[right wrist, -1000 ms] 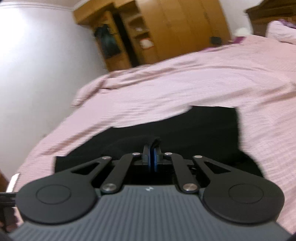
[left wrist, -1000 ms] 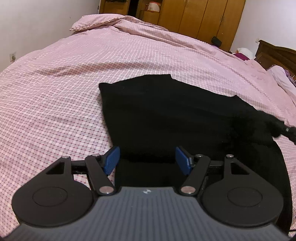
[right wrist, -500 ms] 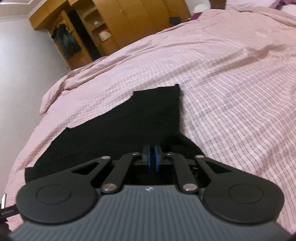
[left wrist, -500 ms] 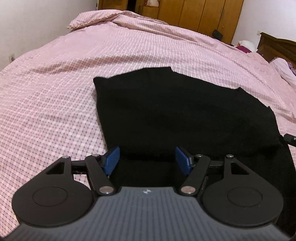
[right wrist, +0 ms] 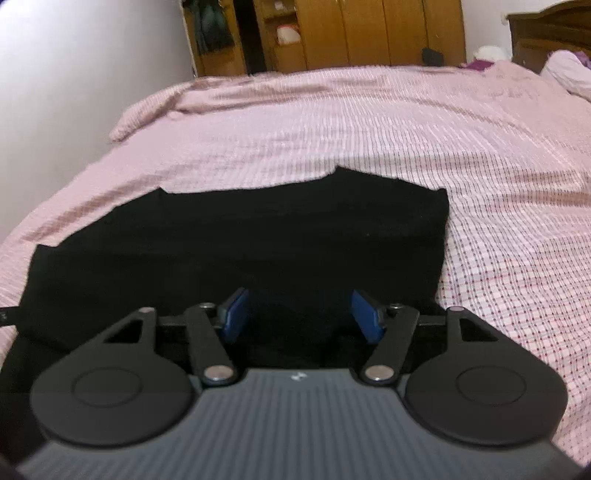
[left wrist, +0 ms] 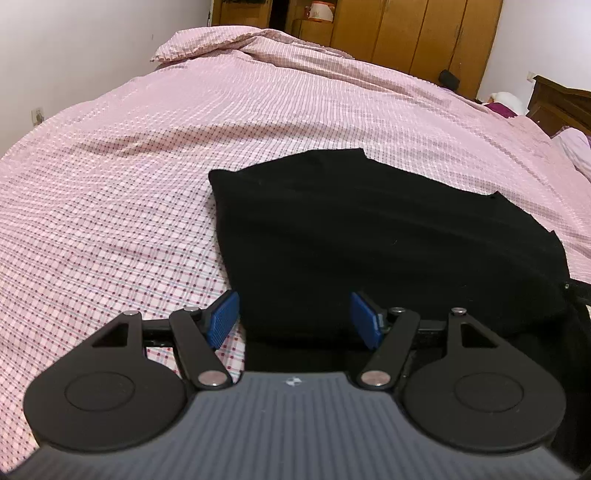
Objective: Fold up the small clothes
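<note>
Letting go of a fold, with more folding likely left to do.
Opening just now, the right gripper [right wrist: 300, 318] is spreading its jaws over the black garment [right wrist: 258, 243] with nothing pinched; the left gripper [left wrist: 295, 320] is standing open over its near edge. Lying doubled on the pink checked bedspread [left wrist: 129, 192], the garment is looking only partly folded. Nothing is blocking it; the wooden wardrobe [left wrist: 413, 33] is standing well beyond.
</note>
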Available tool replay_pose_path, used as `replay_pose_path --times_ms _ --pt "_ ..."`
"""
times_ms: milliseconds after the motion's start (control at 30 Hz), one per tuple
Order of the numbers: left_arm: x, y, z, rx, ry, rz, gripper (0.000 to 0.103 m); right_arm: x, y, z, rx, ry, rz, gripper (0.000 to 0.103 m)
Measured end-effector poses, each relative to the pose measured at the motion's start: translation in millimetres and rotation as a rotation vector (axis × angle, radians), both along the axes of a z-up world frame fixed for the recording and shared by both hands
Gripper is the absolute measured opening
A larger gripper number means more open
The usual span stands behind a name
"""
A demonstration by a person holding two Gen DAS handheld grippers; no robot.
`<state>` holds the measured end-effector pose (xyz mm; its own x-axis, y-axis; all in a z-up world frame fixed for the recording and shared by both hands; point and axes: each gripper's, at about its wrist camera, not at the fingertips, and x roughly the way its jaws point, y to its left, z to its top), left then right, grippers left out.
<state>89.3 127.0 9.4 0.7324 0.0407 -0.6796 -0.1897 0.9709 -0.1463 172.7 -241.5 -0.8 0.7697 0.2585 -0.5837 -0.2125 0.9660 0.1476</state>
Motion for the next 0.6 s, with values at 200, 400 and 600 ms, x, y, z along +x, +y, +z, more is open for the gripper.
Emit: replay_pose_path --times_ms 200,400,600 --pt "4 -2 -3 0.01 0.0 0.0 0.072 5 0 -12 -0.003 0.053 0.012 0.06" --pt "3 -4 -2 0.016 -0.028 -0.001 0.072 1 14 -8 0.007 0.064 0.097 0.008" --pt "6 -5 13 0.008 -0.15 -0.012 0.072 8 43 63 -0.035 -0.113 0.213 0.007"
